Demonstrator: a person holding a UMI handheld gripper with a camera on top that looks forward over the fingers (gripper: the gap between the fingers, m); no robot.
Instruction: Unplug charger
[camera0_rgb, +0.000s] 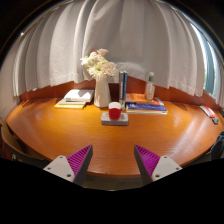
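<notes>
The gripper (111, 164) was held above the near edge of a round wooden table (60, 135), its two fingers spread apart with purple pads (80, 158) facing inward and nothing between them. Beyond the fingers at 12 o'clock stood a small grey block with a red object on top (114, 114), and behind it a white vase of pale flowers (101, 82), a dark upright cylinder (123, 85) and a bottle (150, 87) on a stack of books (146, 104). An open book (73, 98) lay at 11 o'clock, with pale curtains (60, 45) hanging behind the table.
</notes>
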